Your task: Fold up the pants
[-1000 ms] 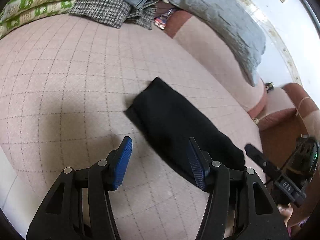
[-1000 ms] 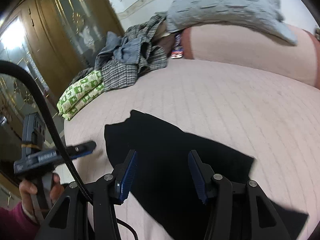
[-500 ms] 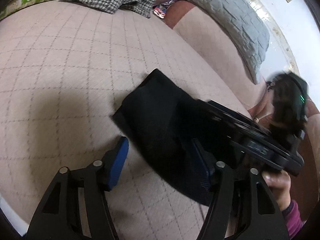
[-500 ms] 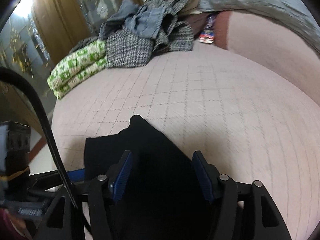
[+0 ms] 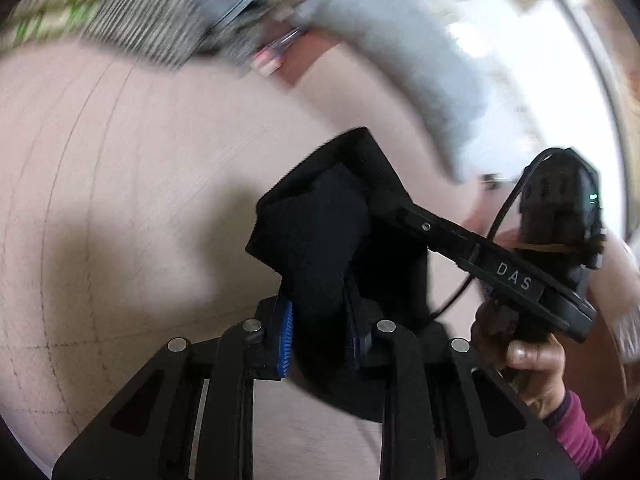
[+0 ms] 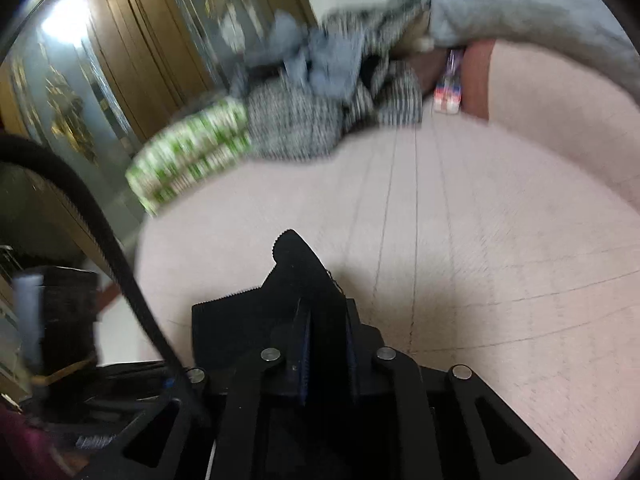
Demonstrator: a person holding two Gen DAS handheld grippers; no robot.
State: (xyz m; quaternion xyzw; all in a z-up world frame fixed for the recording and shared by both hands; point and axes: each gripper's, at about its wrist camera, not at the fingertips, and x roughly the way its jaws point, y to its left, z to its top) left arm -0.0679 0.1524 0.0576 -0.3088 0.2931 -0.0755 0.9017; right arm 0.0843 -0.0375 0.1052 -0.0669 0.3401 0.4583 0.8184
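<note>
The black pants (image 5: 320,240) lie on a pink quilted bed (image 5: 120,200), bunched and raised at the near end. My left gripper (image 5: 320,334) is closing, its blue pads pressed on a thick fold of the black cloth. My right gripper (image 6: 328,346) is closing too, with a fold of the pants (image 6: 296,276) pinched between its pads and standing up in front of it. In the left wrist view the right tool reaches in from the right, held by a hand (image 5: 532,360), its tip buried in the cloth. Both views are motion-blurred.
A heap of checked and grey clothes (image 6: 320,92) and a folded green-patterned cloth (image 6: 188,156) sit at the bed's far end. A grey pillow (image 5: 432,76) leans on the headboard. Wooden glazed doors (image 6: 100,92) stand beyond the bed's left edge. A black cable (image 6: 100,240) crosses the right wrist view.
Both grippers went from wide open over the flat pants to closed on folds of the cloth. The right tool came in close beside the left, and the near end is now bunched up.
</note>
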